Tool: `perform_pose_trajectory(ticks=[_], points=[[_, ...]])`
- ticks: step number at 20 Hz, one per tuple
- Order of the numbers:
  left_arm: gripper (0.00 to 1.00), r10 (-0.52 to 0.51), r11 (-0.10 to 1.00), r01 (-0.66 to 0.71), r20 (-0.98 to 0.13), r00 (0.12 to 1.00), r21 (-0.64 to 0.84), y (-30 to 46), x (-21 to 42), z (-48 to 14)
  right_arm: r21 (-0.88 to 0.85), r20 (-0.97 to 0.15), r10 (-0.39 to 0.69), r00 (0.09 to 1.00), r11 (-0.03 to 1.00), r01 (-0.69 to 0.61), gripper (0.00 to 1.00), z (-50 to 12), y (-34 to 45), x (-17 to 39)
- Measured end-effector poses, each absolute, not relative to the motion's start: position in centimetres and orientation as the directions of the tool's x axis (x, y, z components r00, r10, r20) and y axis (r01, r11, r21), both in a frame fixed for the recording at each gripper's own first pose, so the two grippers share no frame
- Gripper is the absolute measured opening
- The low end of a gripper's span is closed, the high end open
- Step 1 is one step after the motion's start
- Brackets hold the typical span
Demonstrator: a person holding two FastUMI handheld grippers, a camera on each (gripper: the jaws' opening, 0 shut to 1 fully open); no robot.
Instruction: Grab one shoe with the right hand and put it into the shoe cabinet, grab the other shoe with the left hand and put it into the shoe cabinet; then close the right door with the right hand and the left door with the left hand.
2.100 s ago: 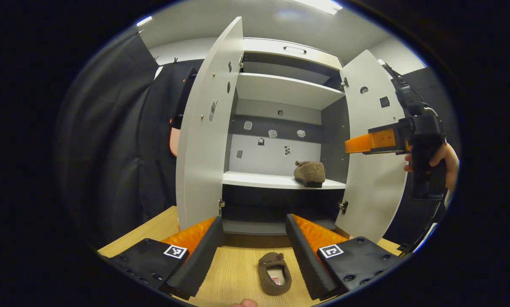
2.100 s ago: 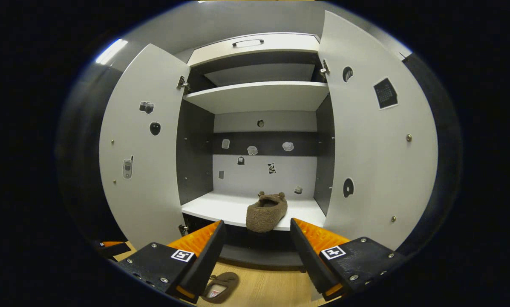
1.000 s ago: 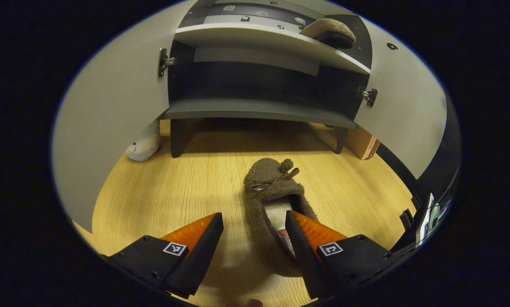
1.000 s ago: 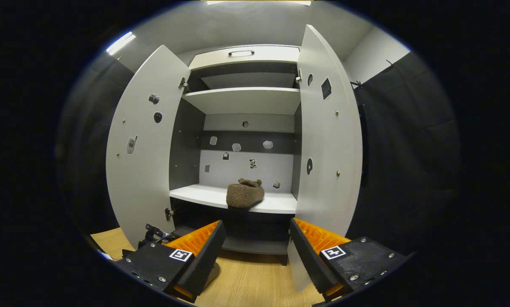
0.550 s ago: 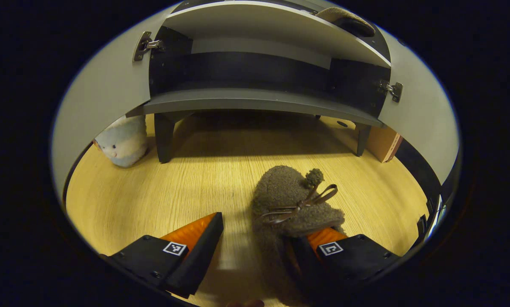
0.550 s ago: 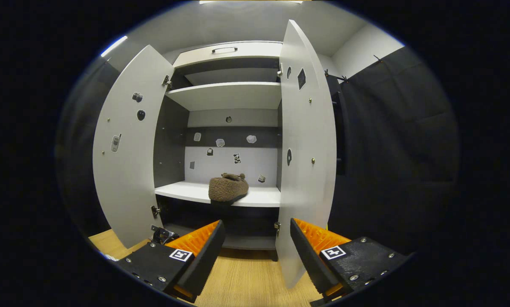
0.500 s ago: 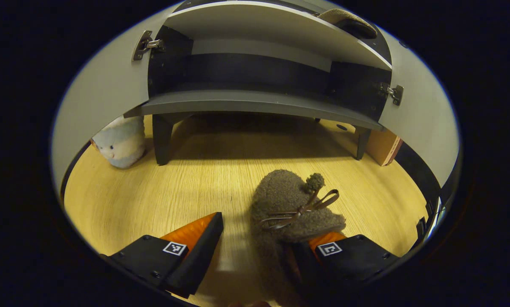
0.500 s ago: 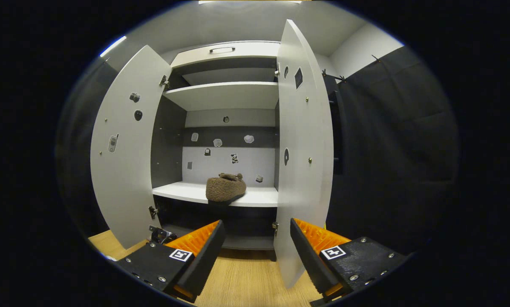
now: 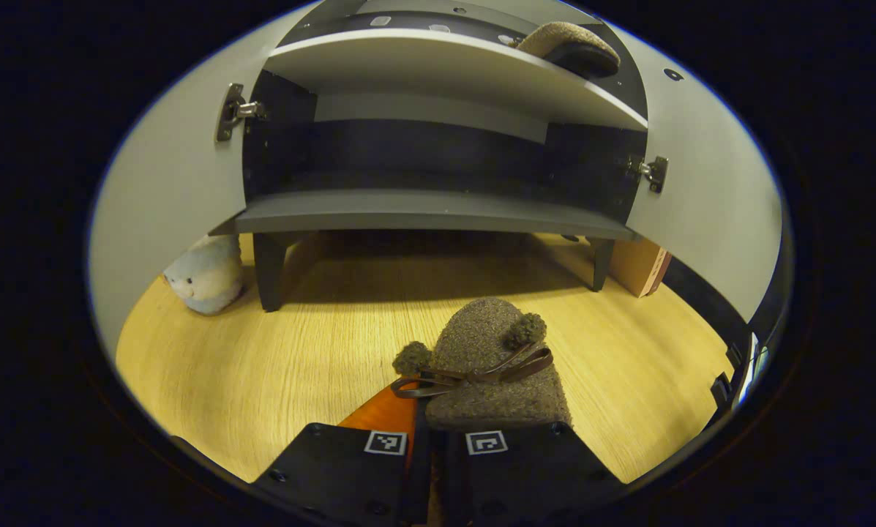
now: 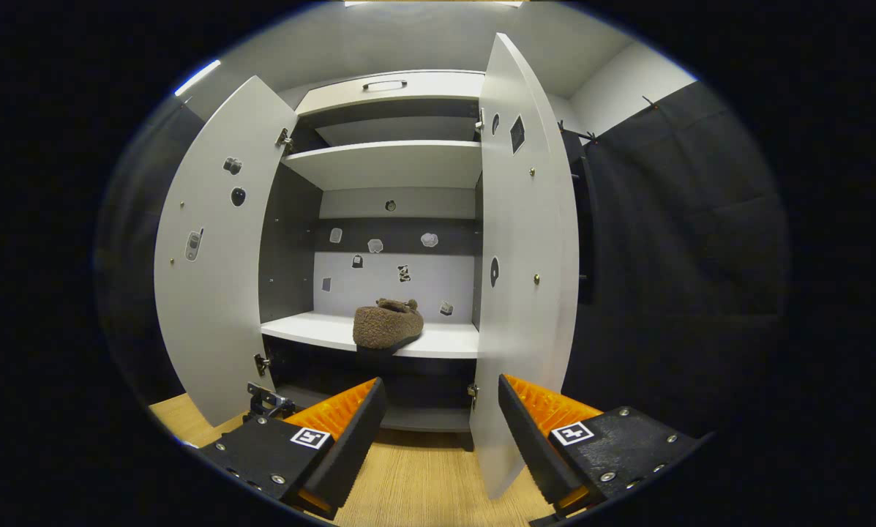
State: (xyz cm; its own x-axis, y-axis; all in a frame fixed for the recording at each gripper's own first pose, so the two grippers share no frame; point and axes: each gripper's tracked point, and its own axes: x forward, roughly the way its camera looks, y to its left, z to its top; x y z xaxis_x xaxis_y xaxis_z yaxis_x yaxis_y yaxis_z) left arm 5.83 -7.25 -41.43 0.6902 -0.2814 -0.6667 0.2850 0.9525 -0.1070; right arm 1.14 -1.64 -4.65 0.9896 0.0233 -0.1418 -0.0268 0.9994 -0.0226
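Observation:
A brown fuzzy slipper [image 9: 485,359] with a bow lies on the wooden floor [image 9: 276,359] in front of the shoe cabinet [image 9: 423,212], toe toward it. My left gripper [image 9: 424,433] is shut on the slipper's near side wall, and the fingertips are hidden under the fuzz. The second brown slipper [image 10: 388,326] sits on the white middle shelf [image 10: 452,339], and its sole edge shows in the left gripper view as the second slipper [image 9: 571,45]. My right gripper [image 10: 438,432] hangs open and holds nothing, in front of the right door [image 10: 525,293]. Both doors stand open.
The left door [image 10: 207,278] swings out wide. A pale plush toy [image 9: 203,274] lies by the cabinet's left leg. A cardboard box [image 9: 639,267] stands by the right leg. The dark bottom shelf [image 9: 423,216] sits low above the floor.
My left gripper has shut on the floor slipper's side wall; half a second ago its fingers were apart around it. The right gripper has barely moved.

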Motion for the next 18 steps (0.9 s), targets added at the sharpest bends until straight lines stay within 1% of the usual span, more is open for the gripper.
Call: perform_pose_trajectory(ticks=[3, 6, 9, 12, 14, 16, 18], points=[[0.16, -0.251, 0.964, 0.254, -0.601, 0.759, -0.081, -6.2, 5.0, -34.9, -0.015, -0.144, 0.038, 0.989, 0.999, -0.04, 0.94, -5.0, -1.3, 1.1], [0.15, -0.167, 0.979, 0.205, -0.535, 0.828, 0.012, -4.7, 4.4, -27.7, -0.002, -0.134, 0.044, 0.99, 0.999, -0.045, 0.94, -5.0, -0.9, 1.0], [0.15, -0.161, 0.982, 0.187, -0.453, 0.877, 0.013, -4.9, 5.2, -20.8, 0.012, -0.127, 0.052, 0.991, 0.999, -0.051, 0.94, -4.9, -0.7, 0.8], [0.15, -0.18, 0.984, 0.172, -0.392, 0.902, -0.054, -5.5, 9.2, -13.9, 0.023, -0.116, 0.054, 0.992, 0.998, -0.051, 0.94, -4.6, -0.8, 0.5], [0.15, -0.187, 0.982, 0.169, -0.331, 0.925, -0.082, -5.9, 13.2, -9.6, 0.03, -0.112, 0.05, 0.993, 0.998, -0.047, 0.94, -4.5, -1.1, 0.1], [0.15, -0.172, 0.985, 0.165, -0.279, 0.945, -0.049, -6.4, 16.3, -6.4, 0.026, -0.109, 0.037, 0.993, 0.999, -0.034, 0.94, -4.5, -1.6, 0.0], [0.15, -0.179, 0.984, 0.173, -0.267, 0.947, -0.044, -7.4, 20.2, -5.2, 0.026, -0.107, 0.018, 0.994, 1.0, -0.015, 0.94, -4.3, -2.1, -0.1]])
